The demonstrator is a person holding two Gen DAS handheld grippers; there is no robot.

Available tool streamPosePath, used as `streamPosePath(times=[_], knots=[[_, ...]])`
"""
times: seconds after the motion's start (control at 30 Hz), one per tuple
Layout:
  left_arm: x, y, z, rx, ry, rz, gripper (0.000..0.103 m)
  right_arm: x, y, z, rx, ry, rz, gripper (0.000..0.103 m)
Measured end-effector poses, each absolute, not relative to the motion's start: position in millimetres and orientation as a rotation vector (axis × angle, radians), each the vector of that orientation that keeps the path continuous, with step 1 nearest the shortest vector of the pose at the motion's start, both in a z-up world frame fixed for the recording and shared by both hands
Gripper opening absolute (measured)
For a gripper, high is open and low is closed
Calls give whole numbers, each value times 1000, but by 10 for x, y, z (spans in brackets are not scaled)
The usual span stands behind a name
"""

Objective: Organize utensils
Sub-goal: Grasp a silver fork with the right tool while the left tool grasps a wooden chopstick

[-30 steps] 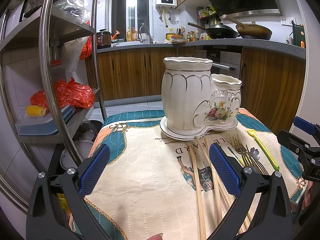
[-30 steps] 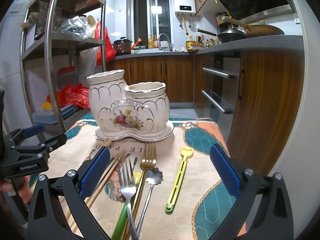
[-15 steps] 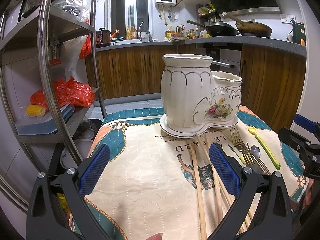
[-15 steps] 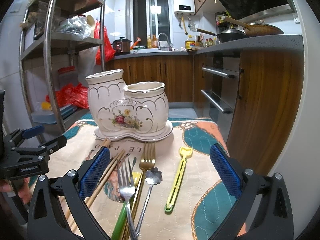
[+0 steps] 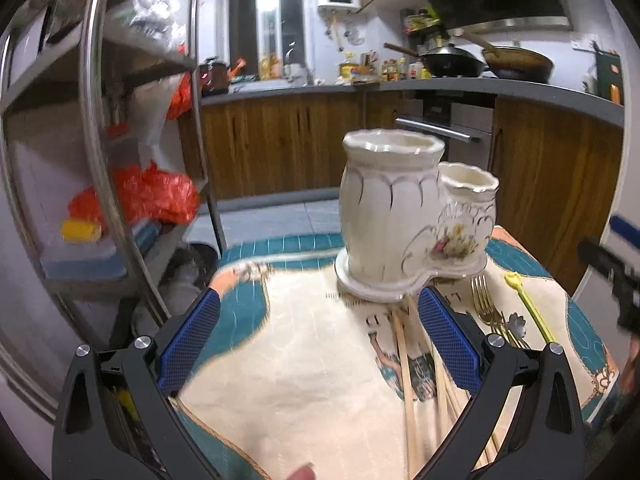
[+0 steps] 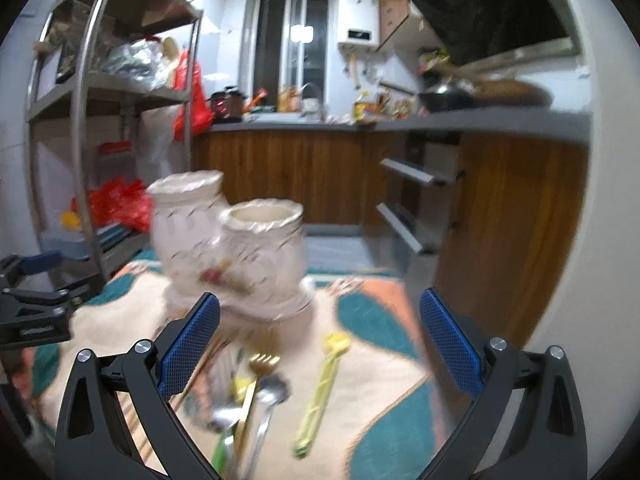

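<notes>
Just below and ahead of my wide-open right gripper (image 6: 316,340) lie the forks (image 6: 256,376) and chopsticks (image 5: 408,380), so I'd descend squarely onto one handle, left gripper (image 5: 316,340) equally spread, holder (image 5: 412,216) beyond.

My left gripper (image 5: 318,340) has matt black plastic arms and blue pads (image 5: 447,342) with a rough grid texture. The utensil holder (image 5: 404,212) is glossy glazed ceramic. The chopsticks (image 5: 408,380) look like plain wood, the tablecloth (image 5: 320,380) like quilted cloth, the gold fork (image 5: 486,306) like shiny metal.
</notes>
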State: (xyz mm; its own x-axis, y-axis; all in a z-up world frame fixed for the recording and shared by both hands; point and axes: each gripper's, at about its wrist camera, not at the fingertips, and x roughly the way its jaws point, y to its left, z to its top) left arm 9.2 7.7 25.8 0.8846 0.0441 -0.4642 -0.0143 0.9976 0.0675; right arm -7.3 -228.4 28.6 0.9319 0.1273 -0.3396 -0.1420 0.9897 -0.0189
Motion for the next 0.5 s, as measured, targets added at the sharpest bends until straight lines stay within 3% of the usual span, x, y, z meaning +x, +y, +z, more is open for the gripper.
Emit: streamPosePath(times=[0.1,0.37,0.5], knots=[[173,104,308,112,543,-21,98,26,-2388,371,-100,385,75,99],[371,138,99,151,805,-174,97,395,-2698,177,20,776,283,99],[395,65,-107,160,911,-245,84,259,-2579,106,-3,850,370,96]])
